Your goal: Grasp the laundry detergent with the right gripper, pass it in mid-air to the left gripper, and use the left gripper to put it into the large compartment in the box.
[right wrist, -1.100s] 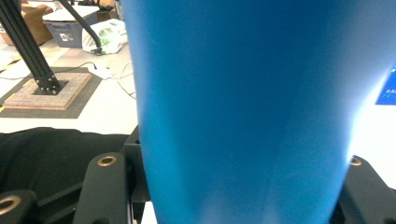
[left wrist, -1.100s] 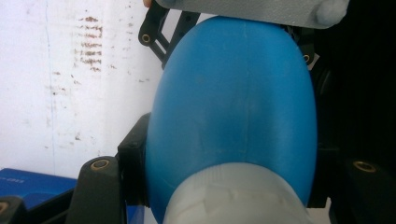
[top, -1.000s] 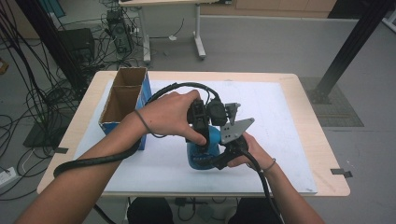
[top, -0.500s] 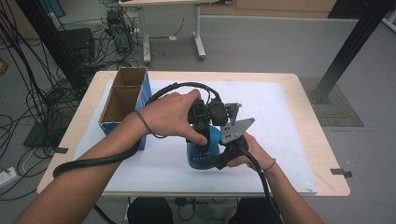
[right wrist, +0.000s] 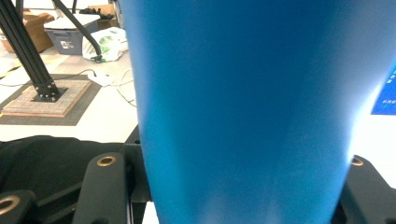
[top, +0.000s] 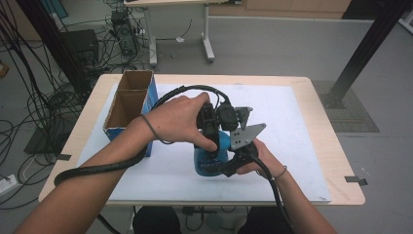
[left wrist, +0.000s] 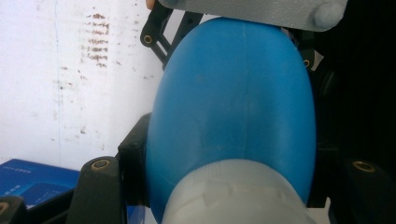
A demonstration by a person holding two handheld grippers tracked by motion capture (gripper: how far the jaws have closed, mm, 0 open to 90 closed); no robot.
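A blue bottle (top: 210,158) is seen at the lower centre of the high view, standing on the white mat (top: 292,126) of the desk (top: 331,146). It is clamped from above by the left gripper (top: 213,146), whose jaws are closed on its neck, and from the right of the frame by the right gripper (top: 229,165), closed on its body. An open cardboard box (top: 127,105) is seen at the left of the frame.

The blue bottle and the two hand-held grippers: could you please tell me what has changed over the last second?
Nothing visibly changed: both hand-held grippers, left and right, remain clamped on the blue bottle on the white mat, with the cardboard box beside it.
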